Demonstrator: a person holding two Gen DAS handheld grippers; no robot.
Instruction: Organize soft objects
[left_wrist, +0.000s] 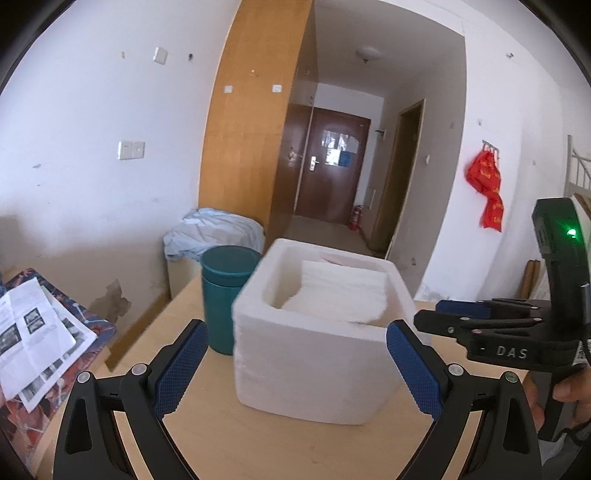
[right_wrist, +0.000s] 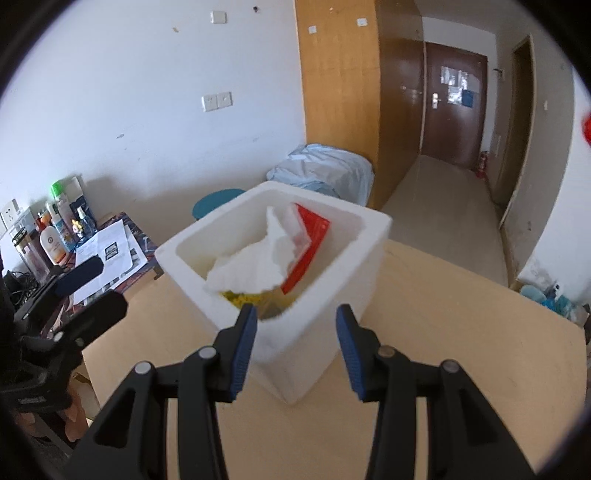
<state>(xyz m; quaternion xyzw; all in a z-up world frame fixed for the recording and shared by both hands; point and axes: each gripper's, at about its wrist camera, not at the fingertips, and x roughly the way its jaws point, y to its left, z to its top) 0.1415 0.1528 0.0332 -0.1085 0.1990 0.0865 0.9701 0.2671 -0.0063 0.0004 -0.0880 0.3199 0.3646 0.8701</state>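
White cloth (right_wrist: 255, 264) lies crumpled in the foam box (right_wrist: 325, 302) on the counter (right_wrist: 461, 332), perhaps over something yellow; right gripper (right_wrist: 297, 325) and left gripper (left_wrist: 295, 343) both gape empty.

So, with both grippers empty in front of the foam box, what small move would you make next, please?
Probably lower the right gripper to press the white cloth down: it stands crumpled above the foam box rim, and the gripper's open jaws hold nothing.

White walls (left_wrist: 81, 110), wooden wardrobe (left_wrist: 251, 140), brown door (left_wrist: 328, 166).
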